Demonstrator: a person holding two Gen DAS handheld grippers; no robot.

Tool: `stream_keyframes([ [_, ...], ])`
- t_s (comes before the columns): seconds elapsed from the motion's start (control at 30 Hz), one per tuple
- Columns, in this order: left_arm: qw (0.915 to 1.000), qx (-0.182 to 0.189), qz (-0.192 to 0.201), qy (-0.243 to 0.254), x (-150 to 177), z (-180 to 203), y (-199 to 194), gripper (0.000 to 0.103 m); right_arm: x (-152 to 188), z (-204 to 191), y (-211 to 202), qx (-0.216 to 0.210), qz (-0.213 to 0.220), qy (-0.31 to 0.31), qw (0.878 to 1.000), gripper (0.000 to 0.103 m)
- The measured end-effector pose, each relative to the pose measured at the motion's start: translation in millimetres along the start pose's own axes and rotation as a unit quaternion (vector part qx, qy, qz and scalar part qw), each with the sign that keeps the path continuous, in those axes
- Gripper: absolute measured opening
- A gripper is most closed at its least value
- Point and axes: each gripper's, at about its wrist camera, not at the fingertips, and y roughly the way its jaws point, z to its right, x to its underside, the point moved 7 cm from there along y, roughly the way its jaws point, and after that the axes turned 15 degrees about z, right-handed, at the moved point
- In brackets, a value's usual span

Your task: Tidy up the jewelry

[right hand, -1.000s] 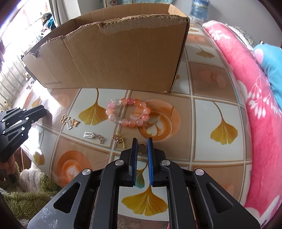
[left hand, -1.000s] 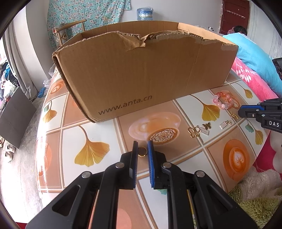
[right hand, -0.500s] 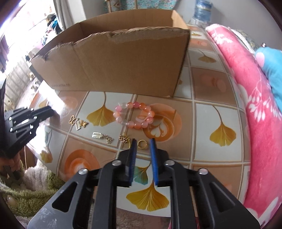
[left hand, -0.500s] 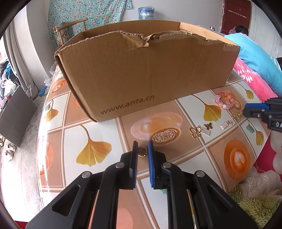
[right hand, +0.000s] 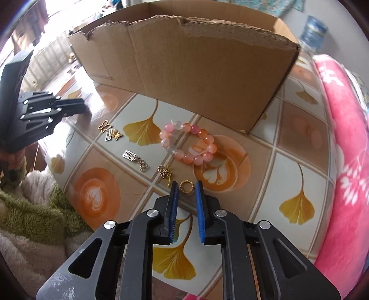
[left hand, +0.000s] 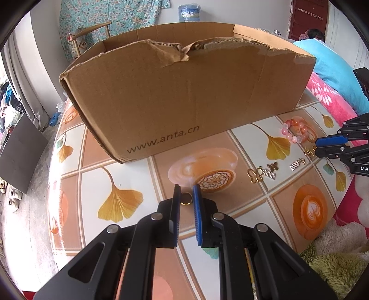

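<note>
progress: early, every piece on the table [right hand: 288, 166] outside the box [right hand: 196, 69] | left gripper [left hand: 186, 196] pinches a gold ring [left hand: 186, 199] | right gripper [right hand: 186, 188] has just been closing, jaws apart around another ring [right hand: 186, 186], not gripping | bracelet [right hand: 191, 145], charms [right hand: 136, 159] left

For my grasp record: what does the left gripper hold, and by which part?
A small gold ring, pinched across its band between the very tips of the jaws of the left gripper.

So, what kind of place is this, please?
Most likely a room in a home, perhaps a bedroom: a pink floral blanket, a wooden chair by a floral curtain, and shoes on the floor.
</note>
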Motion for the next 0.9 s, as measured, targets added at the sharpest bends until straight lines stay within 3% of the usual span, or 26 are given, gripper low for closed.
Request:
stream_keyframes([
  [0.33,0.9999,-0.012,-0.008,0.009,-3,4,4,0.011,-7,-13,2,-0.012,-0.019,-0.041,0.999,0.01],
  [0.9,0.9999,-0.008,0.007,0.009,-10,3,-9,0.011,-21,8,-29,0.001,0.013,-0.009,1.0,0.01],
])
